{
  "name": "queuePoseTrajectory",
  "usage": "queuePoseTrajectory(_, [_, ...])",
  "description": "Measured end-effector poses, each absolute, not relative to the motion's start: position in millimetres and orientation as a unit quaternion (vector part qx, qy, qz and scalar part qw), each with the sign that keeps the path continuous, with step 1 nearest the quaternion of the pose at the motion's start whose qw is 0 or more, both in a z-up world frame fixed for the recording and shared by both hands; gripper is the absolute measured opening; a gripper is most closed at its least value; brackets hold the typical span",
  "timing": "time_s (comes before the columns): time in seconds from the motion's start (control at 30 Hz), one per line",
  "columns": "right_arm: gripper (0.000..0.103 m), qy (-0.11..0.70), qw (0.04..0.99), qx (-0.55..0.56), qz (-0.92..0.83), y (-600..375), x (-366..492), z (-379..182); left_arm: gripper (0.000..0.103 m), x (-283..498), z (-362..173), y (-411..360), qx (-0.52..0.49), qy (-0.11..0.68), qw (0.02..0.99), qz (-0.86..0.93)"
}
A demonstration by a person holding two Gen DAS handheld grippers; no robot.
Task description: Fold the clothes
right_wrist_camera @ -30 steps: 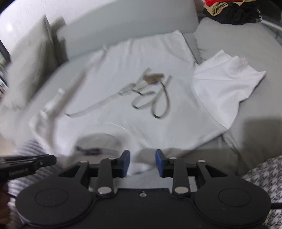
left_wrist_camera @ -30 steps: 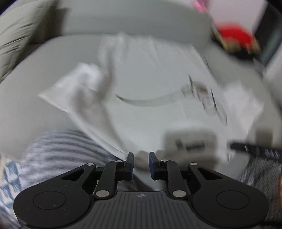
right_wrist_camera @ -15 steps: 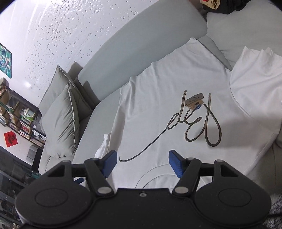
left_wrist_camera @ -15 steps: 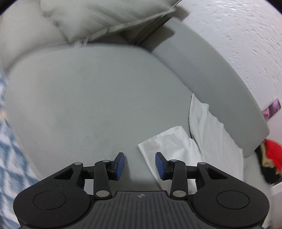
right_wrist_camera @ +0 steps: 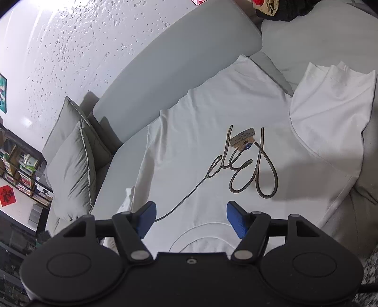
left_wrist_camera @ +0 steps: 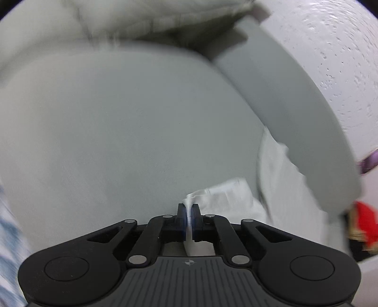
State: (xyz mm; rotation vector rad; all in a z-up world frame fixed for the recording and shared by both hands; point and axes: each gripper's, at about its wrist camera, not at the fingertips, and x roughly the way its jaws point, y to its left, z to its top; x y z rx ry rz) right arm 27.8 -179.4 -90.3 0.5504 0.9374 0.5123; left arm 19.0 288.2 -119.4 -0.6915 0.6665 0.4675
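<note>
A white T-shirt [right_wrist_camera: 212, 132] with a dark looping script print and a small tag lies spread flat on a grey sofa [right_wrist_camera: 179, 59]. Its right sleeve [right_wrist_camera: 330, 106] is folded in over the body. My right gripper [right_wrist_camera: 191, 216] is open and hovers above the shirt near its collar. In the left wrist view my left gripper [left_wrist_camera: 188, 217] is shut on the edge of the shirt's left sleeve [left_wrist_camera: 224, 196], just above the sofa seat [left_wrist_camera: 118, 141].
Grey cushions [right_wrist_camera: 70, 165] lean at the sofa's left end. A bookshelf [right_wrist_camera: 19, 170] stands beyond them. Dark and red clothes [right_wrist_camera: 278, 7] are piled at the sofa's far right. A textured white wall [right_wrist_camera: 82, 35] rises behind the backrest.
My left gripper has closed on the sleeve edge it hovered over half a second ago. My right gripper has opened a little wider and stays above the shirt.
</note>
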Motion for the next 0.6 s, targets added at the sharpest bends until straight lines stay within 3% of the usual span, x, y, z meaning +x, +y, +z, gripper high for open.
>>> queuePoseTrajectory(0.2, [0.065,0.458,0.825,0.243,0.226,-181,33,-100,0.004,35,-115,266,-0.17,0.356,0.873,0.287])
queuePoseTrajectory(0.43, [0.067,0.46,0.827,0.253,0.199,-213,36,-102,0.011,23,-109,248,-0.084,0.387,0.869,0.298])
queuePoseTrajectory(0.57, [0.071,0.434,0.846,0.253,0.179,-239,41,-89,0.01,-2,-81,229,-0.093,0.346,0.889,0.284])
queuePoseTrajectory(0.6, [0.065,0.434,0.851,0.241,0.171,-240,43,-90,0.01,-4,-75,221,-0.101,0.34,0.898,0.261])
